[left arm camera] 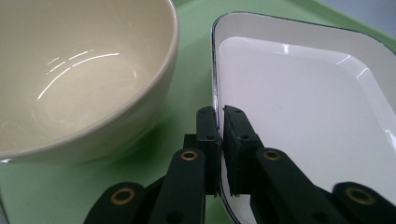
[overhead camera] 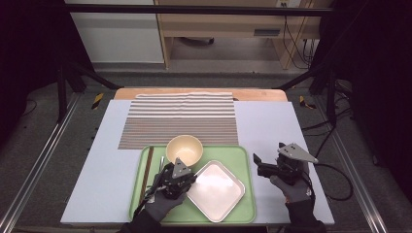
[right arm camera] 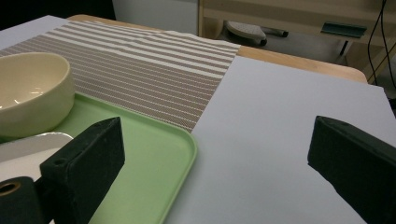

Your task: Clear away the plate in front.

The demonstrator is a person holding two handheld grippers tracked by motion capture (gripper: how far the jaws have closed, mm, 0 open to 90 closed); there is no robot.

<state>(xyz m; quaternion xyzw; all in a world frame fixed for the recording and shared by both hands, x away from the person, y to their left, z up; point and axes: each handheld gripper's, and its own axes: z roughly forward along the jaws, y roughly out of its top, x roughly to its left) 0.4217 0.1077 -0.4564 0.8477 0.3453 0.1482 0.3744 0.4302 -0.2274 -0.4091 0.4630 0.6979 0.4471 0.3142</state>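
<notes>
My left gripper (overhead camera: 188, 181) (left arm camera: 220, 116) is shut on the near left rim of a white square plate (overhead camera: 216, 189) (left arm camera: 303, 107), one jaw inside the rim and one outside. The plate lies on a green tray (overhead camera: 244, 160) (left arm camera: 191, 56). A cream bowl (overhead camera: 184, 149) (left arm camera: 79, 70) stands empty on the tray just beyond the left gripper. My right gripper (overhead camera: 268, 154) (right arm camera: 217, 135) stands open to the right of the tray, over the white table sheet (right arm camera: 280, 140), with nothing between its jaws. From the right gripper view the bowl (right arm camera: 28, 88) and a corner of the plate (right arm camera: 23, 144) lie at the left.
A brown-and-white striped mat (overhead camera: 180, 119) (right arm camera: 140, 65) lies beyond the tray. A dark pair of chopsticks (overhead camera: 147, 170) rests along the tray's left side. The wooden table edge (overhead camera: 252, 94) runs at the back, with cabinets and cables behind.
</notes>
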